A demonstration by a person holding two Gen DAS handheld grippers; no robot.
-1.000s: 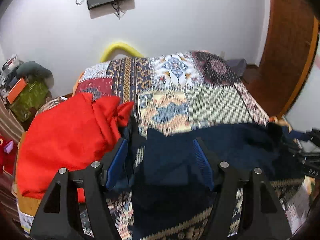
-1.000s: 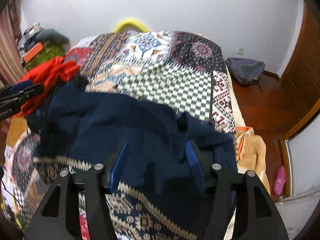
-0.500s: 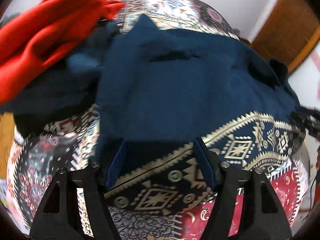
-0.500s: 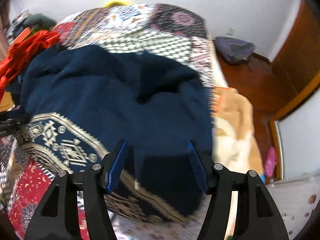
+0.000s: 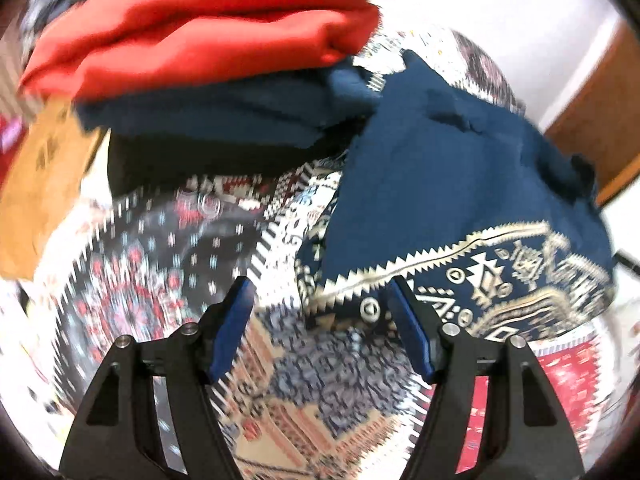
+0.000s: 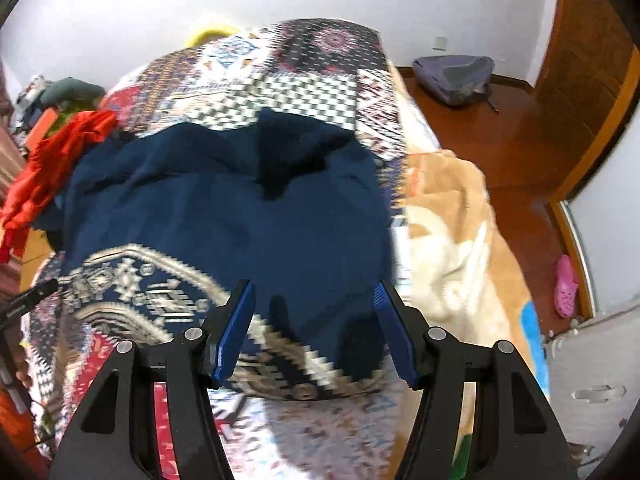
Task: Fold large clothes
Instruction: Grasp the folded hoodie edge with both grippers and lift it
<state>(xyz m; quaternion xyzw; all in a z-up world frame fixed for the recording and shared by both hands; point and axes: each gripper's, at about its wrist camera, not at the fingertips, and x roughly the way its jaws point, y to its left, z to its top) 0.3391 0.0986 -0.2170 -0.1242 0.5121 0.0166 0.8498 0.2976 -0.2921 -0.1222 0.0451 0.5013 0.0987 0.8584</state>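
Left wrist | left claw [image 5: 320, 324] dropped from navy garment [image 5: 452, 184] | jaws apart

A bed under a patchwork-patterned cotton bedspread [image 6: 304, 76] is carrying everything. A navy garment with a cream geometric border [image 6: 240, 216] is lying spread across it. A red folded cloth [image 5: 208, 28] is sitting at its far left.

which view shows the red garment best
The left wrist view: the red garment fills the top of the frame, folds clear though blurred. The right wrist view shows only a small crumpled part at the left edge.
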